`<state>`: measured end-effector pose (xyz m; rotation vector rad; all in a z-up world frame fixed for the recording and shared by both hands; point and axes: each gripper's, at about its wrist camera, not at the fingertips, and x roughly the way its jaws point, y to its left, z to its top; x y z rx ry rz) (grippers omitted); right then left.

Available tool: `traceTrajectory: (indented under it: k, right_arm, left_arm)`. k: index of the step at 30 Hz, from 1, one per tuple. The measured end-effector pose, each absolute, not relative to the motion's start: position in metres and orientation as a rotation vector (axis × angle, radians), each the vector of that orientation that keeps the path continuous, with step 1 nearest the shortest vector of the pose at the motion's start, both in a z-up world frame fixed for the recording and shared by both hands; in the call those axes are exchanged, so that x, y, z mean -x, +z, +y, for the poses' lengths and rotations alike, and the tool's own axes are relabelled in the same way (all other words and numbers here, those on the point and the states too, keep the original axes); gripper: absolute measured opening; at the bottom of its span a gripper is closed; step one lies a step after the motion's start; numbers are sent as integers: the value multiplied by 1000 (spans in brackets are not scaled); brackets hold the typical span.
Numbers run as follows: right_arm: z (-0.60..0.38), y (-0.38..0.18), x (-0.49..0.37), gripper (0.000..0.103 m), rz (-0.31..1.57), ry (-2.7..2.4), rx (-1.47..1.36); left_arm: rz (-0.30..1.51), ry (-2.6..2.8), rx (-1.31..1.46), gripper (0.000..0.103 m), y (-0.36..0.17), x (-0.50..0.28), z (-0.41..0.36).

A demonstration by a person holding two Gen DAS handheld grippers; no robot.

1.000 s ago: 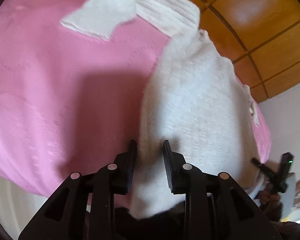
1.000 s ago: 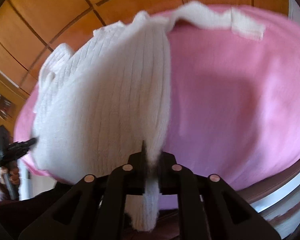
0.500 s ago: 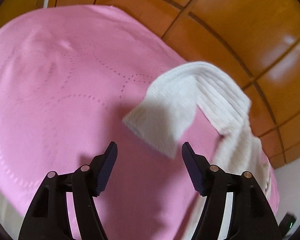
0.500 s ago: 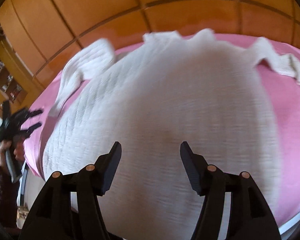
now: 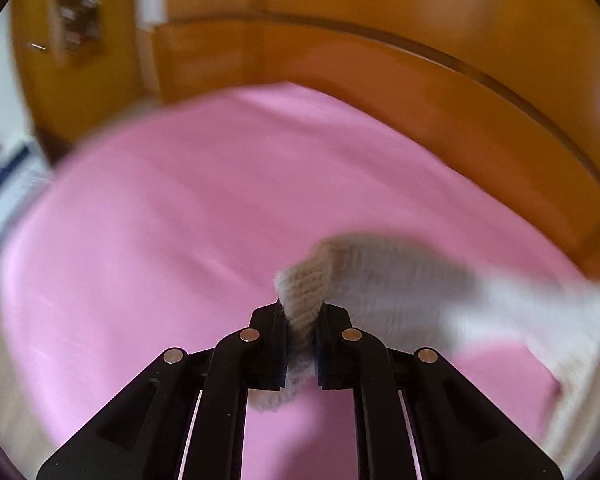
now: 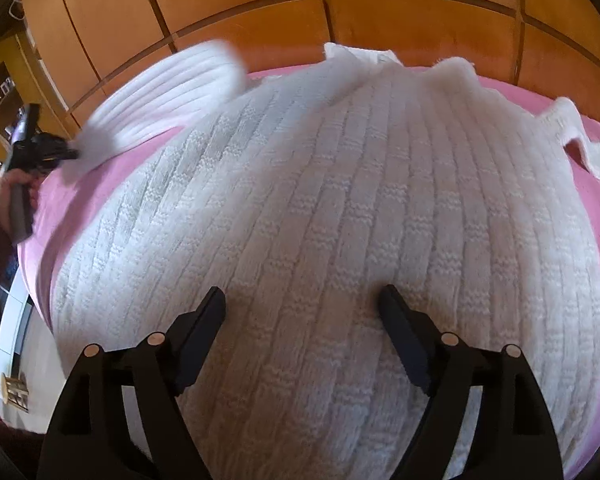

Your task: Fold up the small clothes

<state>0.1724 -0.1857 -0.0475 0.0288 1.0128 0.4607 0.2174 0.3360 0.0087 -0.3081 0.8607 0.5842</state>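
The left tool (image 5: 300,330) gripped the white sweater's (image 6: 340,220) sleeve cuff (image 5: 306,292), apparently ready to fold it inward, while the right tool (image 6: 302,308) hovered wide above the body on the pink bed (image 5: 180,200)

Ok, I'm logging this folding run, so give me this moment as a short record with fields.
garment: white knit sweater, body spread flat
surface: pink bedsheet
left gripper: shut on the sleeve cuff, sleeve lifted off the sheet
right gripper: open, over the sweater's lower body, gripping nothing
other sleeve: lying out to the side on the sheet
backdrop: wooden panelling
image note: left wrist view is motion-blurred
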Motion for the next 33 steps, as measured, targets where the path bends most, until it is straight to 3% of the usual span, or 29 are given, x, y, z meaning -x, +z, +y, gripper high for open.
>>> traceTrajectory:
  k: [5,10,12,14,15,21,28,33]
  right_arm:
    - [-180,-51,-178,83,1003,454,-14]
    - [-178,-51,-179,85,1003,444,-2]
    - [-178,-51,-179,85,1003,442,2]
    - [-177,-50,-179,85,1002,440,4]
    - [-177,-50,-179,85,1001,441,5]
    - [-177,-45,-174,86,985,459,45]
    - [-256,-23,-170,84,961,292,-13]
    - [-328,-27,-144,85,1034,200,-120]
  left_arm:
    - [859,832,239,8,34,-193,414]
    - [930,817,260,12,16,-206,420]
    - [960,764,320,23,7,-209,413]
    - [938,706,348,61,6,-201,393]
    - [918,684,360,65,5,-198,385]
    - [873,210,576,66,4,-144,302]
    - [983,-296,541,66,-12,-74,184]
    - [1064,-408,494,66,-27,-44,153]
